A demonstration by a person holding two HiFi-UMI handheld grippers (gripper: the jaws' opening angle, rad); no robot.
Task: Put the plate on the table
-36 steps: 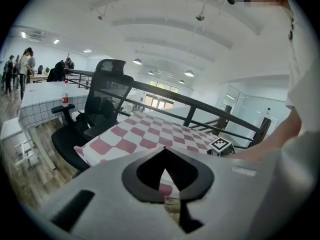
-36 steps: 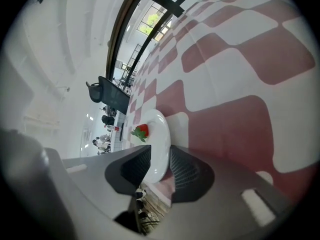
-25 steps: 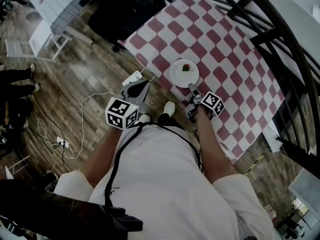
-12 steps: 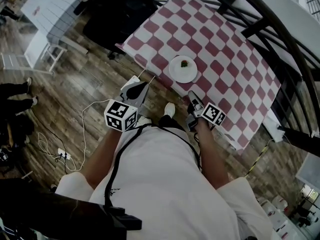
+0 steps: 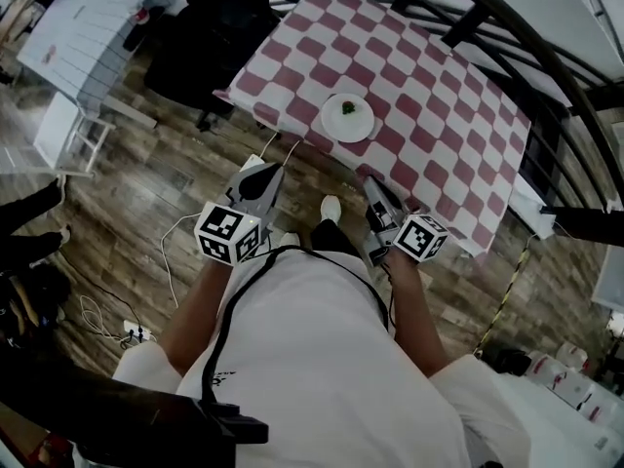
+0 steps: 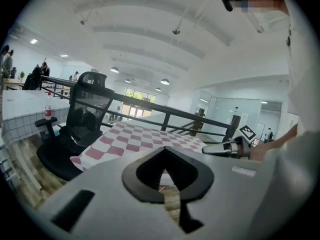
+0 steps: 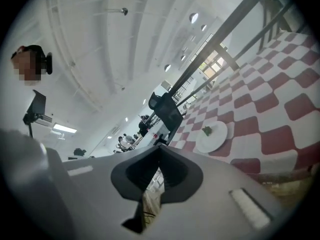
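Observation:
A white plate with a bit of green food rests on the red-and-white checked table, near its front edge. It also shows in the right gripper view, where the plate lies flat on the cloth ahead of me. My right gripper is shut and holds nothing, drawn back off the table's edge close to the body. My left gripper is also shut and holds nothing, over the wooden floor left of the table. Both grippers stand apart from the plate.
A black office chair stands left of the table. A white cable runs over the wooden floor to a power strip. A black railing curves past the table's far side. A white tiled counter is at the top left.
My right gripper has pulled back from the plate's rim toward the body. The plate stays on the table. The view has shifted, so the table sits farther off.

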